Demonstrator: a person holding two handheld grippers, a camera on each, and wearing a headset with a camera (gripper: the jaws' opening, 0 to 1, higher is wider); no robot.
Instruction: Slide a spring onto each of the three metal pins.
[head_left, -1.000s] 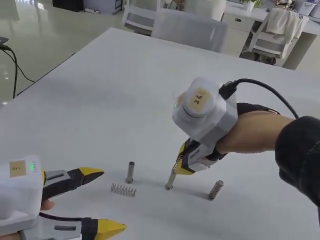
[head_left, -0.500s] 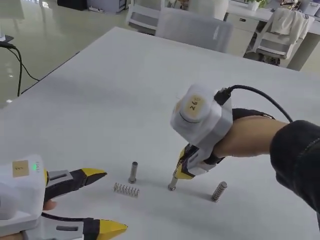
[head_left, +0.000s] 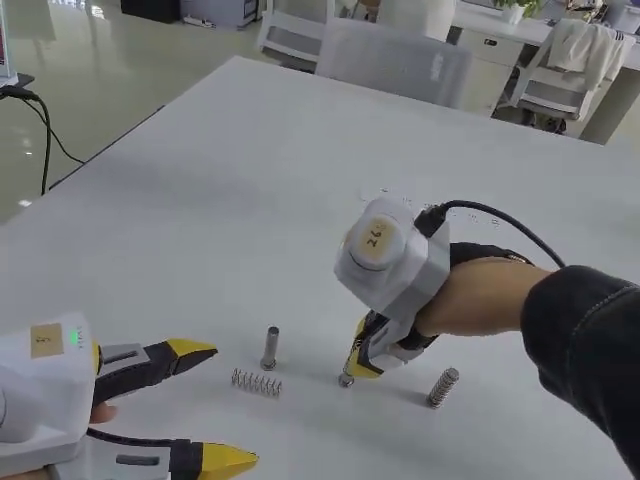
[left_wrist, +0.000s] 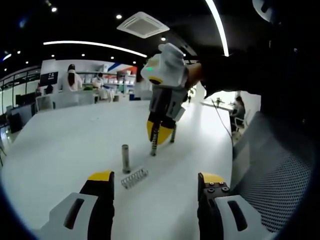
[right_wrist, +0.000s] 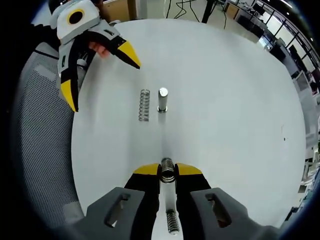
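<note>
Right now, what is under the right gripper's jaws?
The right gripper pinches a spring in its jaws, over an upright pin. The jaws cover most of the pin, so how far down the spring sits cannot be seen.

Tabletop (head_left: 250, 180) is smooth matt white, barely any sheen. The pin (right_wrist: 162, 99) ahead of the right claw (right_wrist: 167, 169) is bare polished metal. The loose spring (right_wrist: 144, 105) beside it is shiny wire, same as the pinched spring (right_wrist: 167, 173) in its jaws. Right and left claw (left_wrist: 156, 177): matt grey plastic, black jaws, smooth yellow tips. Grey woven mesh (right_wrist: 45, 150) sits left of the right claw.
</note>
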